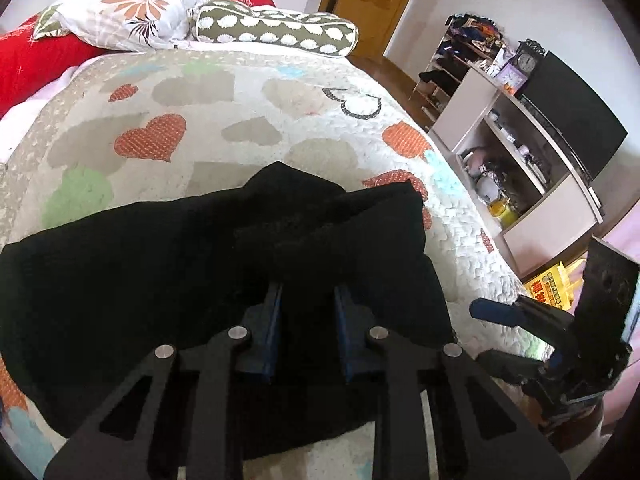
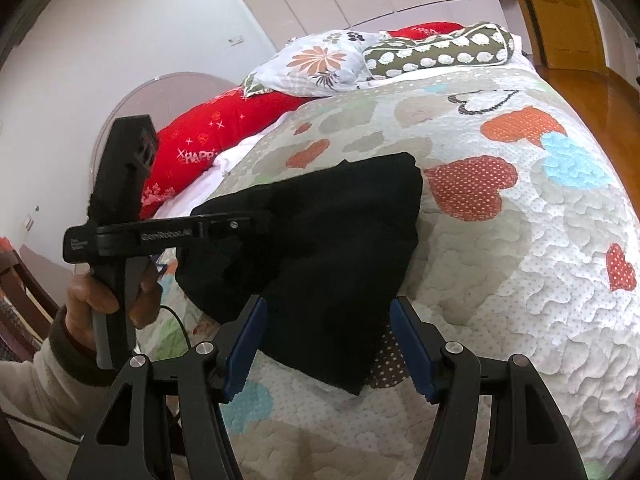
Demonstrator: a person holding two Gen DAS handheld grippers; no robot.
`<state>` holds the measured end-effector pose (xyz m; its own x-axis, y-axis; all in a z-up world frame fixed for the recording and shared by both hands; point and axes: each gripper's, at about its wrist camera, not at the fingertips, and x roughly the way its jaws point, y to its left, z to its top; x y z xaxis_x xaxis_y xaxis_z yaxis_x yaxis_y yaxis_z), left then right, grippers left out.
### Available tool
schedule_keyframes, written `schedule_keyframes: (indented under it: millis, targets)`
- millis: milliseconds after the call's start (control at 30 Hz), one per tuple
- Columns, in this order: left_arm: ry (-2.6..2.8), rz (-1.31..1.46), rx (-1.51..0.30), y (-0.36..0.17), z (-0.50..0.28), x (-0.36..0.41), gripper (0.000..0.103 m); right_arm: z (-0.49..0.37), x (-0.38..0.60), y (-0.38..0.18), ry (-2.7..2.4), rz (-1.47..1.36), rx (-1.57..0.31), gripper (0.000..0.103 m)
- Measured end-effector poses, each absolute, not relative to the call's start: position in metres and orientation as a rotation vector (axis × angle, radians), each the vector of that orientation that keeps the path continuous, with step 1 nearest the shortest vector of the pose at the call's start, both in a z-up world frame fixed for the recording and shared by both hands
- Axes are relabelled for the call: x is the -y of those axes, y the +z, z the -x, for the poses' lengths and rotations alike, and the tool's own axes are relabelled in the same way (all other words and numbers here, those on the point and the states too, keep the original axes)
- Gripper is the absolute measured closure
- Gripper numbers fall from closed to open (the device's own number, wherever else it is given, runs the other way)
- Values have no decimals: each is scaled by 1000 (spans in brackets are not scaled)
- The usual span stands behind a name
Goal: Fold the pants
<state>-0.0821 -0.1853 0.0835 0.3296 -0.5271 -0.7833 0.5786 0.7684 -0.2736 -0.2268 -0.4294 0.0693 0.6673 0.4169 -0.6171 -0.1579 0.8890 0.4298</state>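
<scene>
The black pants (image 1: 160, 280) lie bunched in a folded heap on the heart-patterned quilt (image 1: 240, 120). My left gripper (image 1: 308, 286) is shut on a fold of them, black cloth filling the narrow gap between its blue pads. The right wrist view shows that gripper (image 2: 260, 220) coming in from the left, held by a hand (image 2: 88, 292), with its tips buried in the pants (image 2: 340, 220). My right gripper (image 2: 328, 308) stands open just over the near edge of the pants, its pads apart and pressing on nothing. It also shows at the right edge of the left wrist view (image 1: 480, 332).
A floral pillow (image 1: 128, 12), a dotted bolster (image 1: 276, 28) and a red pillow (image 2: 208, 140) lie at the head of the bed. Beyond the bed's right edge stands a shelf unit (image 1: 512, 136) with a dark screen (image 1: 576, 112). A wooden door (image 1: 376, 4) is behind.
</scene>
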Motion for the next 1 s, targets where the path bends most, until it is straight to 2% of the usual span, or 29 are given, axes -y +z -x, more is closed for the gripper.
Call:
schedule_keyframes:
  millis: [100,167,200,333,467,633,700,733,767,833,900,967,1000]
  targets:
    - [-734,-82,-1005,81,86,184,81,224,427,70,348,-364,-770,37]
    - [-737,-84,-1013,78,87,183,67,222,423,69,357,-361,-773,37]
    - [-738,-72,-1009,78,86,182,65,221,420,69,368,-353,-776,37]
    - [-740,-50,-998,80,79,184,64,219,409,68,395,-319,-791,37]
    - [-767,-120,-1016,76,77,201,69,219,403,66,411,-302,-804,36]
    - [-699,-99,-1015,73,71,197,68,222,406,63,409,-301,-814,36]
    - [-683,-80,-1003,77,69,191,64,222,409,62,409,-306,-820,34]
    - [-686,-71,-996,78,68,191,57,222,409,61,409,-309,-821,34]
    - [-692,-68,-992,78,67,191,54,221,411,59,405,-314,-824,34]
    - [-710,-86,-999,77,65,197,54,220,411,58,401,-321,-826,34]
    - [-744,-114,-1007,74,67,206,58,220,411,58,402,-324,-826,34]
    - [-763,-150,-1009,72,71,213,90,222,410,58,404,-319,-827,34]
    - [-768,-158,-1010,72,72,214,95,222,411,58,403,-318,-830,34]
